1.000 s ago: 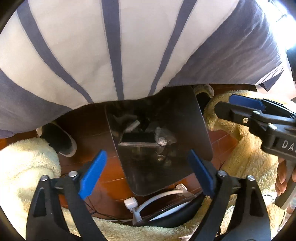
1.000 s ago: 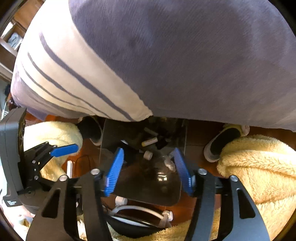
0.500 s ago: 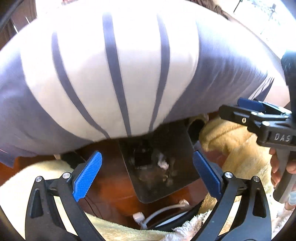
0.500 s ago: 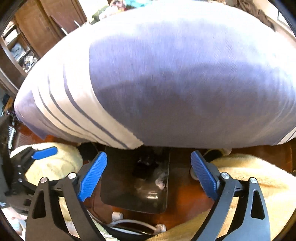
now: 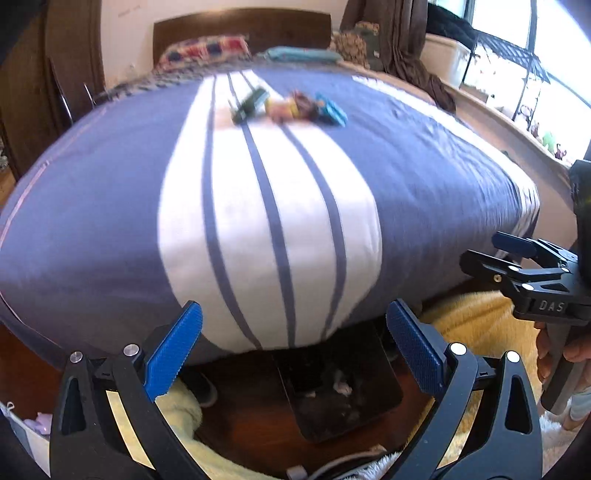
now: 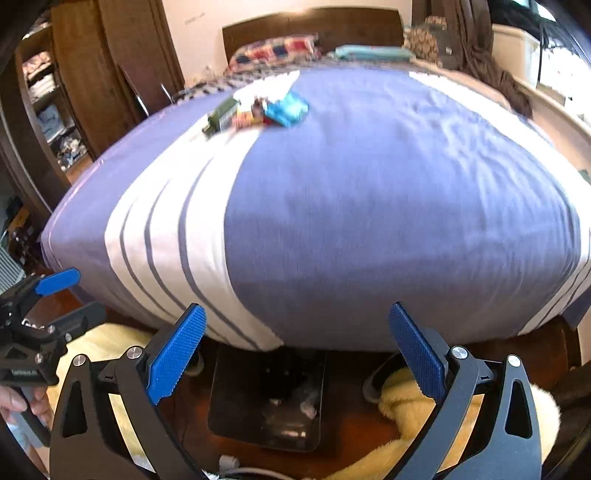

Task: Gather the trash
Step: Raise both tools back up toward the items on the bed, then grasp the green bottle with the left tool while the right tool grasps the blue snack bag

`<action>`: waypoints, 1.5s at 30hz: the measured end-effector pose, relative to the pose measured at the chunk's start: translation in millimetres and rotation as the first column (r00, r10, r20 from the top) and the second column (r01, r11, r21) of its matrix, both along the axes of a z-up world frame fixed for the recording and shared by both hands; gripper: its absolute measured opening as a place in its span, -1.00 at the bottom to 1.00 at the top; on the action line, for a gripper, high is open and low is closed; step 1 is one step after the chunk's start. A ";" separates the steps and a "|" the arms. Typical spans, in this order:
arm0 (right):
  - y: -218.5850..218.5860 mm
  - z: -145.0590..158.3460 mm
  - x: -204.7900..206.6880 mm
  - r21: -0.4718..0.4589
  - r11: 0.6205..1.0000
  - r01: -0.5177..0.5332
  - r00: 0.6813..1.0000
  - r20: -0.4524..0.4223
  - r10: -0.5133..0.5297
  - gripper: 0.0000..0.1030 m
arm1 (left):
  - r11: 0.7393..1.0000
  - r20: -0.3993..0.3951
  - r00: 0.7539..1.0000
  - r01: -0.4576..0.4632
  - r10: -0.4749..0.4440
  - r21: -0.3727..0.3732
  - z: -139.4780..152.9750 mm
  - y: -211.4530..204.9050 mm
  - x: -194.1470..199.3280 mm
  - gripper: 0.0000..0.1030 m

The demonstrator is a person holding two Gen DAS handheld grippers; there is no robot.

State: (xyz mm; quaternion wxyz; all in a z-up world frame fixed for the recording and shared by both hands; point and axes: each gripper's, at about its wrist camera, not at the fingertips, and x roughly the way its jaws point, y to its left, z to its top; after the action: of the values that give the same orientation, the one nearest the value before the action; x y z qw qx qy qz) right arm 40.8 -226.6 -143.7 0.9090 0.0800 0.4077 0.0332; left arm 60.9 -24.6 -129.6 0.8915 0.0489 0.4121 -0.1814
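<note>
— Counted on the blue-and-white striped bedspread (image 6: 369, 206): three small wrappers in a cluster, namely one dark green packet (image 6: 221, 113), one yellow-red crumpled wrapper (image 6: 249, 112), one bright blue packet (image 6: 287, 109).

— Below, at the bed's foot: one dark glossy rectangular bin (image 6: 266, 398), with a few pale scraps inside, too blurred for an exact tally. Two blue-padded black grippers (image 5: 291, 354) (image 6: 295, 350), both spread wide.

Blue-and-white striped bedspread (image 5: 269, 206)

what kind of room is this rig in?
A bedroom, most likely: a bed with a purple and white striped cover, a wooden headboard with a patterned pillow, and a wardrobe with folded clothes.
</note>
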 end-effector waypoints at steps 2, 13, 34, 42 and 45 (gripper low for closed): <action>-2.7 11.6 1.9 -0.008 1.000 0.002 1.000 0.027 -0.002 0.93 | 1.000 0.024 1.000 -0.012 0.012 -0.002 9.6 2.6 6.8 0.84; -15.0 49.8 49.4 -0.053 0.998 0.042 0.991 0.130 -0.035 0.93 | 0.998 0.118 0.991 -0.064 0.065 -0.012 39.1 9.7 50.4 0.84; -6.3 33.3 210.1 0.039 0.999 0.018 0.994 0.104 -0.022 0.56 | 0.993 0.102 0.989 -0.113 0.110 0.029 23.0 3.3 189.1 0.84; -7.3 18.7 249.3 0.111 0.993 0.025 0.999 0.045 -0.030 0.29 | 0.995 0.125 0.988 -0.093 0.087 0.035 25.5 -11.3 229.0 0.83; -2.9 10.5 256.7 0.117 0.993 0.018 1.000 0.022 -0.021 0.29 | 0.995 0.118 0.989 -0.091 0.086 0.038 25.0 -18.4 248.9 0.82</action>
State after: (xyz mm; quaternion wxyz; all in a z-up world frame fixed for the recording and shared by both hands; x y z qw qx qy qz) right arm 297.6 -229.6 -133.2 0.9076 0.1368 0.3938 0.0492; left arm 309.8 -43.1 -104.6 0.9200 0.0602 0.3651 -0.1294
